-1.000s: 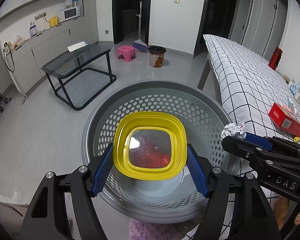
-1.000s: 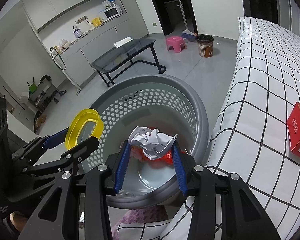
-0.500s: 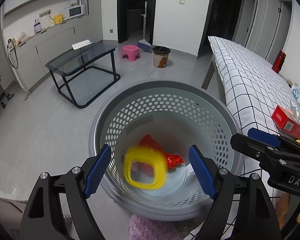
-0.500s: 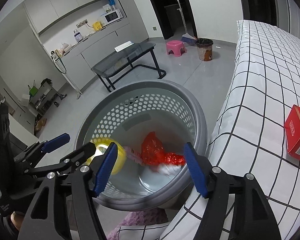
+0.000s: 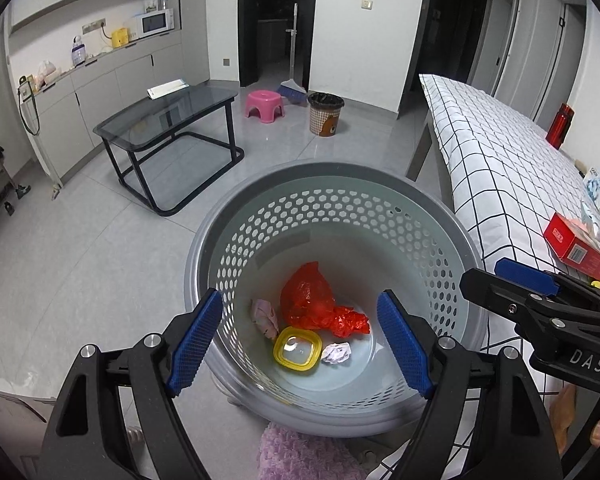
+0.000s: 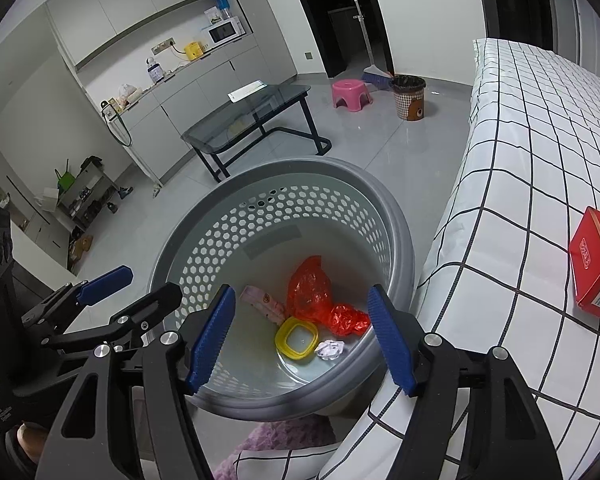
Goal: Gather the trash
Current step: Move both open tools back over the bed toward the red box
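Both pieces of trash that were held a second ago now lie at the bottom of the basket: the yellow lid has left the left gripper, and the crumpled paper ball has left the right gripper. Each pair of blue fingers now stands wide with nothing between them, poised above the basket's near rim.

Inside the basket, the yellow lid lies flat with the paper ball just beside it on the right. A red plastic bag lies crumpled just behind both, and a small pink wrapper rests to the left of the bag, touching the lid's corner.

A pink fluffy cloth shows just below the basket at the bottom edge of both views. The bed, with its white black-checked cover, runs along the right side of the basket, and a red box lies on it, well apart from the grippers.

Farther off on the grey floor stand a dark glass table, a pink stool, a broom and a small patterned bin. A microwave sits on the counter along the far left wall.
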A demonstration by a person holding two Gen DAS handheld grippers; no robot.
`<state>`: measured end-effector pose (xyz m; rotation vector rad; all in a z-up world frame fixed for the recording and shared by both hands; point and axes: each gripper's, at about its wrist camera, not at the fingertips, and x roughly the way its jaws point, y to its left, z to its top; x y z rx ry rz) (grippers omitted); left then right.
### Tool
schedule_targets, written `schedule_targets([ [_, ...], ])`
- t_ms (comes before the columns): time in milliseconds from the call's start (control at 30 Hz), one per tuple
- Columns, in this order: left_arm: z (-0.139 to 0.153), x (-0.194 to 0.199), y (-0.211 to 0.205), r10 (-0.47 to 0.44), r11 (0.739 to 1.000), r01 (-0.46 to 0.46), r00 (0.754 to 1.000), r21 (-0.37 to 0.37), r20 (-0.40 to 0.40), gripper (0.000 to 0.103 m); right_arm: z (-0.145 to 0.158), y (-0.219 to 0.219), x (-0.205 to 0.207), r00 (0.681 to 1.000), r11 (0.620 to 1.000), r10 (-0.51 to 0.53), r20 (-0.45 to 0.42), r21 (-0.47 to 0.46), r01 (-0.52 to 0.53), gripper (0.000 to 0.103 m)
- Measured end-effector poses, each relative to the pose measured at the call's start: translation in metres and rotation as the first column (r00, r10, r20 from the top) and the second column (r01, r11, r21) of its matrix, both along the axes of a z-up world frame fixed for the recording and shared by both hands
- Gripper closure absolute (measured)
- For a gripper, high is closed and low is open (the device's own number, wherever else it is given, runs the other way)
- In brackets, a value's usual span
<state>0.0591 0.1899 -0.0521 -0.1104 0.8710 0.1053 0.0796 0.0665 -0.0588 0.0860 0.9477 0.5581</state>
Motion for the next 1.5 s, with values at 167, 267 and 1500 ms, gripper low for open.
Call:
schedule_targets([
  [167,0.002,-0.003,-0.001,0.002,1.000,-0.002,1.000,-0.008,0.003,0.025,0.002,-0.001,-0.001,1.000,1.000,0.002,0.003,0.012,-0.002,0.037],
  [267,0.003,-0.003,-0.005,-0.004,1.000,0.004,1.000,-0.007,0.004,0.025,0.003,-0.003,-0.002,1.000,1.000,0.006,0.008,0.019,-0.006,0.037],
  [1500,0.040,0.006,-0.142,-0.259,0.965,0.262,0.962,-0.029,0.090,0.018,0.052,-0.250,-0.103,0.874,0.884,-0.467,0.133,0.043,0.465,0.037],
])
